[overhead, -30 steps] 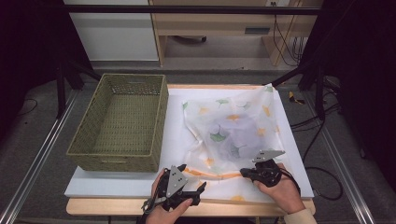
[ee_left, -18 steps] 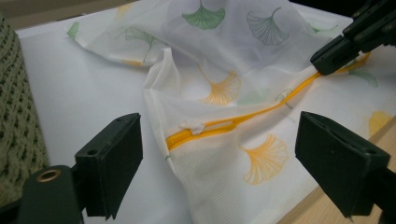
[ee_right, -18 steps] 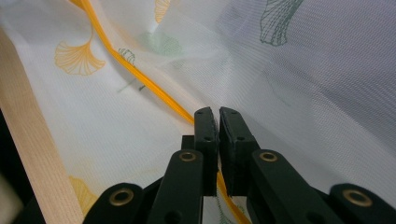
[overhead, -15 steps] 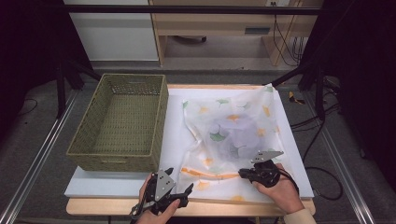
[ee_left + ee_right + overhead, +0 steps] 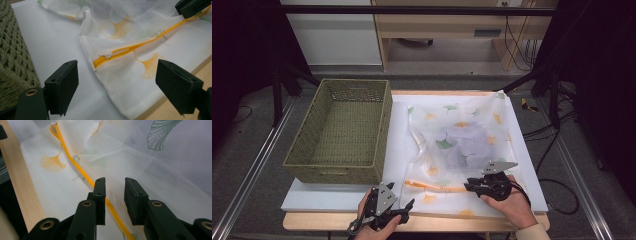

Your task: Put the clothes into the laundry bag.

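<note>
1. We see the sheer white mesh laundry bag with printed ginkgo leaves point(image 5: 462, 145) lying flat and crumpled on the white board point(image 5: 312, 197) over the pale wooden table point(image 5: 312, 220), just right of the empty olive woven basket point(image 5: 339, 132).
2. The bag's orange zipper point(image 5: 434, 186) runs along its near edge, its long axis roughly parallel to the table's front edge, from near our left hand across to our right.
3. Our right gripper point(image 5: 115, 187) sits on that line: the zipper passes between its jaws, which have just been opening and now stand slightly apart, pressing on nothing we can make out.
4. Our left gripper point(image 5: 116, 80) hangs released, jaws wide, with nothing between them; the zipper's white pull end point(image 5: 105, 54) lies just ahead of the fingers, slightly up and toward the middle.
5. We judge the left hand nearer the pull, the right nearer the zipper's run.
6. We find no brand, label or legible writing anywhere.
</note>
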Demonstrator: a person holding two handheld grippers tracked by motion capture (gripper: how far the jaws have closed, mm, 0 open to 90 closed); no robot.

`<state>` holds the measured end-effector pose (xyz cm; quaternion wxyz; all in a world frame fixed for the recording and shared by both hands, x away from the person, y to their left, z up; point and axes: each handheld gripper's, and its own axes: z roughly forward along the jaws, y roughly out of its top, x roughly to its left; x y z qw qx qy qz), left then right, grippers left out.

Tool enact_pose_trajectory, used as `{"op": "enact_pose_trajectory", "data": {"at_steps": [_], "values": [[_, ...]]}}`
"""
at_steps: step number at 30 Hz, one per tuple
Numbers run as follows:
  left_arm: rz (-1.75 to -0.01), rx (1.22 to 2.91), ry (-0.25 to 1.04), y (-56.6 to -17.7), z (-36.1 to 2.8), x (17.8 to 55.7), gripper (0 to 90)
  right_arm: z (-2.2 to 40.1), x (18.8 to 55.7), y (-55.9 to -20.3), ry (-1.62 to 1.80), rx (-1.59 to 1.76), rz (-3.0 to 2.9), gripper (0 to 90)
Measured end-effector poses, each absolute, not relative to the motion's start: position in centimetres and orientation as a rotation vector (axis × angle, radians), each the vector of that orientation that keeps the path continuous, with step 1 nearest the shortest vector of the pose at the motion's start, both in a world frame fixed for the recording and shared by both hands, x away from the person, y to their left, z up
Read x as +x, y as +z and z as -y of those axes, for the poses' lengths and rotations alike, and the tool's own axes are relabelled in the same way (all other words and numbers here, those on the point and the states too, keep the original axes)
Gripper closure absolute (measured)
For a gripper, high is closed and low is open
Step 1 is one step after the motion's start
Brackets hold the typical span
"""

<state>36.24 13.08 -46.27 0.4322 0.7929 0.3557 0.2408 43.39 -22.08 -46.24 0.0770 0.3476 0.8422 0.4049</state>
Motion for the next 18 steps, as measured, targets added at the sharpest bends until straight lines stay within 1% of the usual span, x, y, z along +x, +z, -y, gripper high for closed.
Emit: {"op": "enact_pose_trajectory", "data": {"at_steps": [7,15,18], "values": [[-0.905,1.957,0.594,-46.4,-13.4,36.5,18.0,22.1,43.3,-45.8,1.273,1.031,-2.466,55.6],[-0.906,1.958,0.588,-46.6,-13.3,36.8,17.5,21.8,43.1,-45.2,1.305,0.979,-2.376,36.3],[-0.901,1.96,0.589,-46.7,-13.3,36.8,17.4,21.5,43.0,-45.1,1.312,0.949,-2.343,30.8]]}}
